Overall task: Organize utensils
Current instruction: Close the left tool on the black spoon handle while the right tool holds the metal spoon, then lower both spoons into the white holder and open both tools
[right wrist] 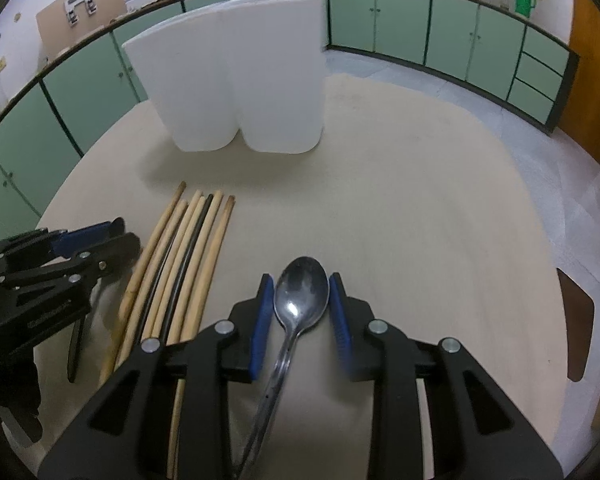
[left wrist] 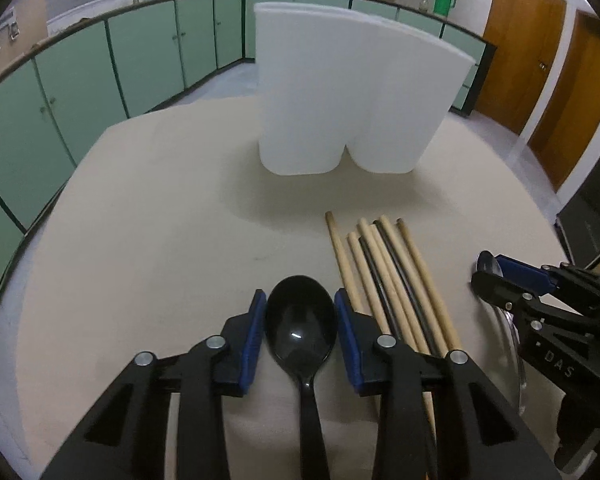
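Observation:
A black plastic spoon (left wrist: pixel 300 332) lies bowl-forward between the blue pads of my left gripper (left wrist: pixel 300 296), which press on both sides of its bowl. In the right wrist view, my right gripper (right wrist: pixel 300 292) is shut the same way on the bowl of a metal spoon (right wrist: pixel 302 296). Between the two grippers, several wooden and dark chopsticks (left wrist: pixel 384 280) (right wrist: pixel 188 264) lie side by side on the beige table (left wrist: pixel 160 220). A white two-compartment holder (left wrist: pixel 352 96) (right wrist: pixel 240 80) stands upright beyond them. Each gripper also shows in the other's view: the right gripper (left wrist: pixel 496 268) and the left gripper (right wrist: pixel 116 232).
The round table's edge (right wrist: pixel 500 152) curves away on all sides. Green cabinets (left wrist: pixel 80 80) run along the walls and wooden doors (left wrist: pixel 540 60) stand at the right. A brown chair back (right wrist: pixel 576 320) sits by the table's right edge.

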The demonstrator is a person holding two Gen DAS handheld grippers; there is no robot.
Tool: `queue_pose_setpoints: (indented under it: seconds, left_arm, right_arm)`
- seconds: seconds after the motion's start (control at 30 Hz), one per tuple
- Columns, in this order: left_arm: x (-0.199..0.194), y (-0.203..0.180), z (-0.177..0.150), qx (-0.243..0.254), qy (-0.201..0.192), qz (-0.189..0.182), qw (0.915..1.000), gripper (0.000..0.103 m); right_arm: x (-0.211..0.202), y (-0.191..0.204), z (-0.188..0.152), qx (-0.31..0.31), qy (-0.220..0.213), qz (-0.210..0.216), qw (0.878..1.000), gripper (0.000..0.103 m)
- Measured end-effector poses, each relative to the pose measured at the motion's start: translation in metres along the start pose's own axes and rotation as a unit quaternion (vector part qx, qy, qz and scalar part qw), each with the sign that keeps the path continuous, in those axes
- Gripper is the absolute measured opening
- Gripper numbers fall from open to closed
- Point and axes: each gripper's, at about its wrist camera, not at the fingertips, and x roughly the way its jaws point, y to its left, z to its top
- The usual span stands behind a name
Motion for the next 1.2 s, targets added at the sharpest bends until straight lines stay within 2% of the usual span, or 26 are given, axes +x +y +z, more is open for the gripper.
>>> queue_pose_setpoints:
  seconds: [0.13,0.3,0.43,0.53,0.67,0.83,1.0,1.2]
  left_arm:
    - [-0.024,0.003,-0.002,-0.006,-0.059,-0.004,0.9983,0.035]
    - [-0.070,-0.001,0.004,-0.012,-0.152,-0.004,0.9883,0.035]
    - [-0.099,0.009,0.030,-0.032,-0.226,-0.018,0.9734,0.035]
    - [-0.112,0.012,0.056,-0.042,-0.263,-0.032,0.9632,0.035]
    - [-0.116,0.015,0.098,-0.041,-0.306,-0.032,0.9508,0.035]
    - [-0.114,0.010,0.145,-0.038,-0.337,-0.031,0.9403,0.035]
    - [-0.089,0.005,0.177,-0.035,-0.356,-0.023,0.9336,0.035]
    - [-0.047,0.008,0.184,-0.043,-0.345,-0.019,0.9373,0.035]
  right_arm:
    - [-0.023,-0.005,0.001,0.000,-0.051,-0.011,0.999,0.027]
    - [-0.069,-0.009,0.016,-0.015,-0.132,-0.023,0.991,0.027]
    - [-0.104,-0.011,0.037,-0.023,-0.190,-0.016,0.981,0.027]
    - [-0.128,-0.008,0.060,-0.034,-0.232,-0.011,0.972,0.026]
    - [-0.155,-0.016,0.093,-0.036,-0.271,0.011,0.962,0.026]
    - [-0.166,-0.032,0.139,-0.021,-0.292,0.042,0.955,0.026]
    - [-0.145,-0.041,0.176,-0.012,-0.286,0.047,0.957,0.026]
    - [-0.086,-0.037,0.194,-0.009,-0.248,0.038,0.968,0.026]
